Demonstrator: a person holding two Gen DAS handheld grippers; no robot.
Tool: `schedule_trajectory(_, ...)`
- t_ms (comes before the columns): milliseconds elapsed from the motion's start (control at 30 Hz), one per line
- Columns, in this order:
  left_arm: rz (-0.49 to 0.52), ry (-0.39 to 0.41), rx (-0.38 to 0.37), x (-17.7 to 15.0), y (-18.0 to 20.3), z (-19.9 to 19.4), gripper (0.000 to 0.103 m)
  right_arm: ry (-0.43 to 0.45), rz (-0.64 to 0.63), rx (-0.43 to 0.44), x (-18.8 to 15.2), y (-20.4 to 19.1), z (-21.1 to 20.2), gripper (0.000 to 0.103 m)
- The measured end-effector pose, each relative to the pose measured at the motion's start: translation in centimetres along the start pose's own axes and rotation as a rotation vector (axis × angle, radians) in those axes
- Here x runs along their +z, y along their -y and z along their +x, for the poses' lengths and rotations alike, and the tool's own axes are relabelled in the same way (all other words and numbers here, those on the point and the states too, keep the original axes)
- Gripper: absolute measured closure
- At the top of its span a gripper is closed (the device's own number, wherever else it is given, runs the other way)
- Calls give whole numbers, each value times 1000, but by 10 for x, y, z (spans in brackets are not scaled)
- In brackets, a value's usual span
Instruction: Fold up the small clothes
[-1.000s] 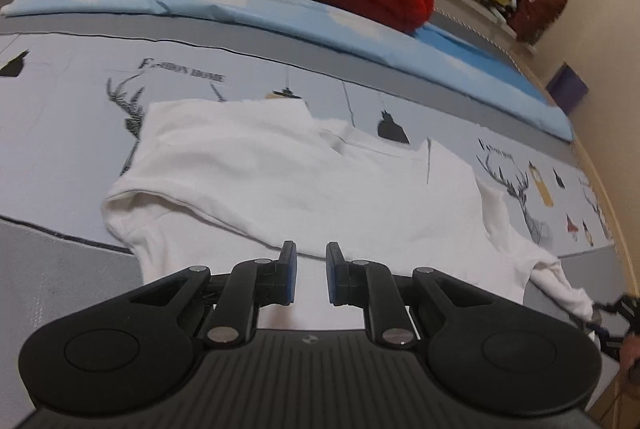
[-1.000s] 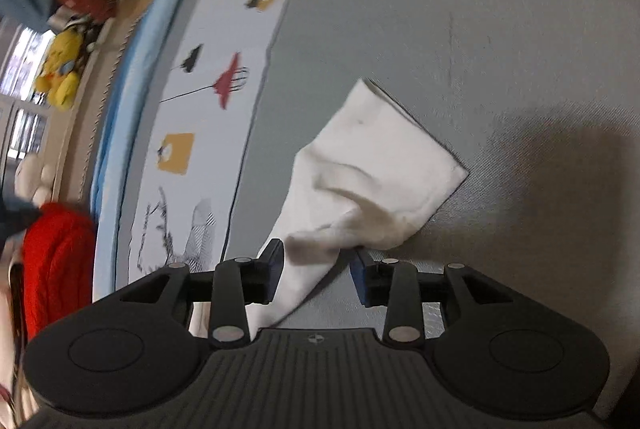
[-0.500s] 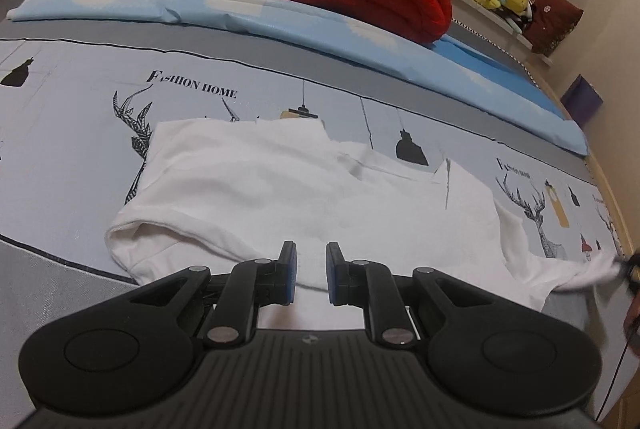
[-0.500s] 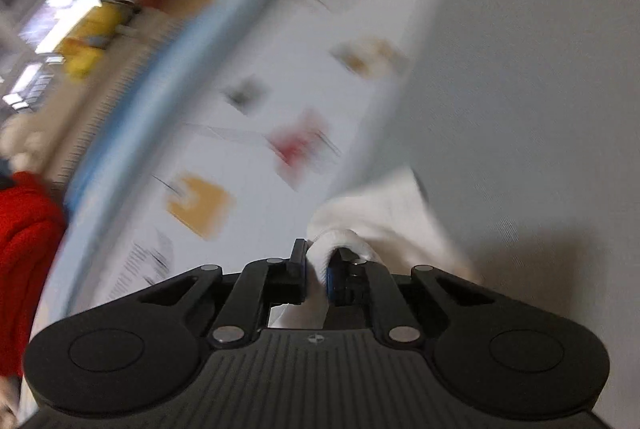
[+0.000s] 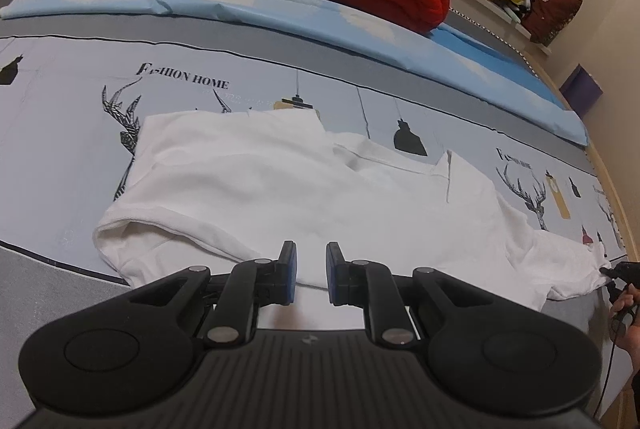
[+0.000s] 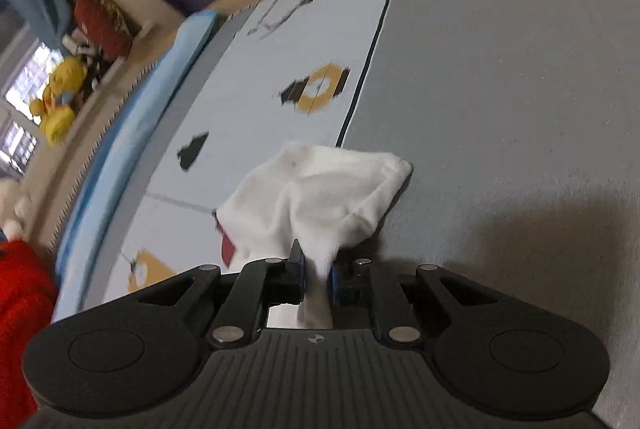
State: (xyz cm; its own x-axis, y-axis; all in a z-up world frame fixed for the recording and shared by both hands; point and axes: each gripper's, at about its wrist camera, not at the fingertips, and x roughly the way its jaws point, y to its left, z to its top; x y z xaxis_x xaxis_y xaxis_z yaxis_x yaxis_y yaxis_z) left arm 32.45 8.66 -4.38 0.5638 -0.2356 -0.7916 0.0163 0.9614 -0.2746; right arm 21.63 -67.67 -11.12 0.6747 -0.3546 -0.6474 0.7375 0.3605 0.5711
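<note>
Two low forward-looking wrist views over one bed (image 5: 60, 133), sharing the white shirt (image 5: 280, 197).

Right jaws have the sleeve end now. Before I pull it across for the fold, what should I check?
1. Right gripper gripping the sleeve: ok, cloth is pinched between its jaws, which have just been closing on it.
2. Sleeve lifted off the bedsheet: ok, the cuff bunches up above the jaws.
3. Left gripper holding the shirt: not ok; it sits at the near hem, and a gap with no cloth shows between the jaws.
4. Shirt body flat: not ok, the left edge is rolled under and there are folds near the collar.
5. Fold path clear: ok, only bare sheet around the shirt.
6. Sleeve free of twist: cannot tell.
</note>
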Motion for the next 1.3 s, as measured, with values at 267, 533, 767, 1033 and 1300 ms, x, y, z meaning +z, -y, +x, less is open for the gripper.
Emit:
schedule_trajectory(267, 5, -2, 1, -1, 1, 0, 86, 191, -34, 67, 15, 11, -23, 99)
schedule_trajectory(533, 8, -8, -1, -1, -1, 1, 86, 193, 5, -207, 19, 34, -19, 97)
schedule_trajectory(767, 14, -10, -26, -5, 6, 6, 86, 458, -152, -363, 15, -21, -67, 79)
schedule_trajectory(1033, 155, -17, -100, -24, 54, 26, 86, 361, -383, 151, -28, -131, -146, 77)
schedule_trajectory(1300, 303, -12, -143, -42, 102, 47, 84, 31, -621, 420, -140, -194, -211, 57)
